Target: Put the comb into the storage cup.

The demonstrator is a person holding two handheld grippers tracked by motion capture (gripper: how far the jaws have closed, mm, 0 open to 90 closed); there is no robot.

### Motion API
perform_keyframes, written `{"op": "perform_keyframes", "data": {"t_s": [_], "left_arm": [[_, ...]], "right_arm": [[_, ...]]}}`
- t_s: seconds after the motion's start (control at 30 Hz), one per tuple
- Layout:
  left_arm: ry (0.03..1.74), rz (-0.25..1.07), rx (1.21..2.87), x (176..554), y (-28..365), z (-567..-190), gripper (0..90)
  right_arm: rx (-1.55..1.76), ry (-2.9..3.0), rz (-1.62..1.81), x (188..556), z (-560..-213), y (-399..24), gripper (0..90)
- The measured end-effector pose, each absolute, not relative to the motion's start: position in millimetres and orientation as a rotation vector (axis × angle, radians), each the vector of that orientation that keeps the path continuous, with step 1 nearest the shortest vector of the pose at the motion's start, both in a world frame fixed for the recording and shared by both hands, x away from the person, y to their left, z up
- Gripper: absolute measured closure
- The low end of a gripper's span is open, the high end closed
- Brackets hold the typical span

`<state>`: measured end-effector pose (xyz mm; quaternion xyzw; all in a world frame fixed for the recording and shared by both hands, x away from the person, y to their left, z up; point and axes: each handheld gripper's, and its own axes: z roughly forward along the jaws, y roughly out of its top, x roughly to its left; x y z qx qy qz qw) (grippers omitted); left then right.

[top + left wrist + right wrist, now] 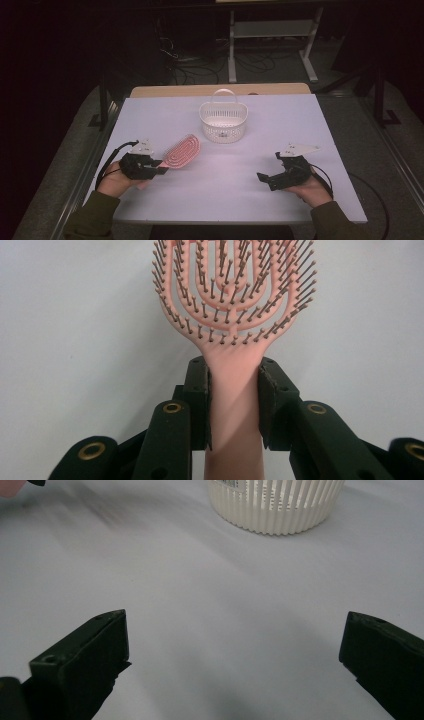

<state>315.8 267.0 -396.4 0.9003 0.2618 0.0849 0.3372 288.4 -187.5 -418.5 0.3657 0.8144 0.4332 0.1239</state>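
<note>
on basket (223,122): unreadable label

A white tabletop (280,125) stands in a dark room — grey floor (345,120), tangled cables (200,67), a white shelf frame (272,30) beyond its far edge.

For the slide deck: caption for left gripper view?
Left gripper fingers clamp the pink hairbrush by its handle above the white table.

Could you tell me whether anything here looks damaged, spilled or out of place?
Nothing stands out. The pink hairbrush is held straight by its handle in the left tongs, the white basket stands upright, and the right tongs are open.
</note>
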Motion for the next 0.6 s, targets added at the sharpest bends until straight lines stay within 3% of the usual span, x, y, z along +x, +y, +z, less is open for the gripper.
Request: {"op": "perform_keyframes", "data": {"t_s": [0.6], "left_arm": [[0.678,0.209,2.250,312.0,245.2,-398.2,70.4]], "right_arm": [[1.065,2.376,1.262,288.2,-418.5,-187.0,0.0]]}}
